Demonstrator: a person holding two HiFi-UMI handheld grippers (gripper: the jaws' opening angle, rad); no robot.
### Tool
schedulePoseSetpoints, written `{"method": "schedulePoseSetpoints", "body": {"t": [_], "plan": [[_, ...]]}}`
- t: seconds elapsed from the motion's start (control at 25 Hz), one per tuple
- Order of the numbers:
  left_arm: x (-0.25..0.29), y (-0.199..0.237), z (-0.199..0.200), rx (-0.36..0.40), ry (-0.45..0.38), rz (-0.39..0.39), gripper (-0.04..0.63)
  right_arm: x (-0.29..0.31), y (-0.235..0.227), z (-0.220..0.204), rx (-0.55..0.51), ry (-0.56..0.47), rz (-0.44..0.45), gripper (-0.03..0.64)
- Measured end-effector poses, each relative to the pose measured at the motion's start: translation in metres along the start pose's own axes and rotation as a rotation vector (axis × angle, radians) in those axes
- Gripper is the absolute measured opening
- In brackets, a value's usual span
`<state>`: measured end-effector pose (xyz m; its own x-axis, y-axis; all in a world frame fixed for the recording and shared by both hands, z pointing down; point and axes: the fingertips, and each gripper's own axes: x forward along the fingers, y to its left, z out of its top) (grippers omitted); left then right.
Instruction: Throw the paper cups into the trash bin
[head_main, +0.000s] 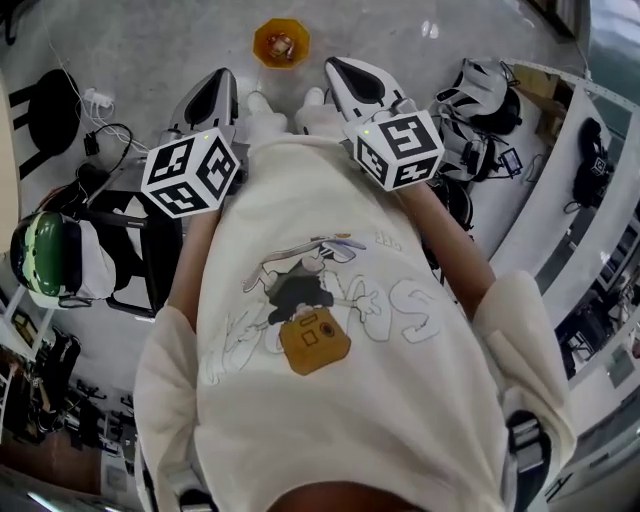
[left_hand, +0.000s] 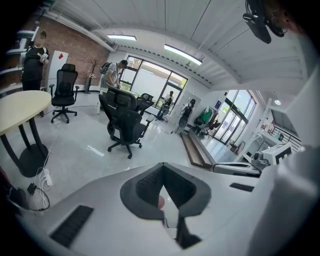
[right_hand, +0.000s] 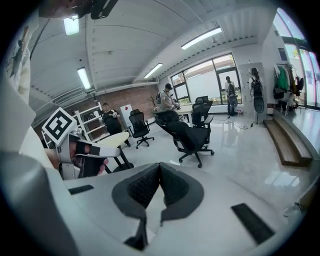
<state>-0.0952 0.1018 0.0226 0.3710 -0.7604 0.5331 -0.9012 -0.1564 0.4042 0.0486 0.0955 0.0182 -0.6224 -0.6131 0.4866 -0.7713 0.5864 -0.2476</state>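
An orange trash bin (head_main: 281, 42) stands on the grey floor just beyond the person's feet, with something pale inside that I cannot make out. No loose paper cup shows in any view. My left gripper (head_main: 218, 82) is held in front of the person's chest, pointing forward, its jaws shut with nothing between them (left_hand: 163, 175). My right gripper (head_main: 350, 72) is level with it, jaws also shut and empty (right_hand: 160, 172). The right gripper view catches the left gripper's marker cube (right_hand: 60, 127) and the hand holding it (right_hand: 85, 157).
Black office chairs (left_hand: 125, 120) and a round cream table (left_hand: 22, 107) stand on the glossy floor. Cables and a power strip (head_main: 95, 100) lie at left, near a green helmet (head_main: 40, 255). Bags and gear (head_main: 480, 90) sit at right. People stand by the far windows (right_hand: 167, 97).
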Motion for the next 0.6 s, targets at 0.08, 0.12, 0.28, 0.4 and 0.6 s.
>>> {"method": "schedulePoseSetpoints", "body": {"t": [0.08,0.12,0.28,0.4,0.6], "plan": [[-0.005,0.0,0.0,-0.004,-0.009,0.012,0.006,-0.006,-0.005,-0.001,0.025,-0.01,-0.035,0.006],[-0.007,0.002,0.002,-0.005,-0.015,0.022,0.006,-0.008,-0.009,0.0,0.04,-0.018,-0.05,0.006],[-0.012,0.006,0.011,-0.005,-0.043,0.043,0.006,-0.011,-0.02,0.004,0.094,-0.041,-0.083,0.006],[-0.015,0.007,0.007,-0.011,-0.04,0.041,0.006,-0.014,-0.021,-0.003,0.105,-0.035,-0.097,0.006],[-0.016,0.005,0.001,-0.008,-0.028,0.038,0.006,-0.015,-0.021,-0.006,0.113,-0.031,-0.095,0.006]]}}
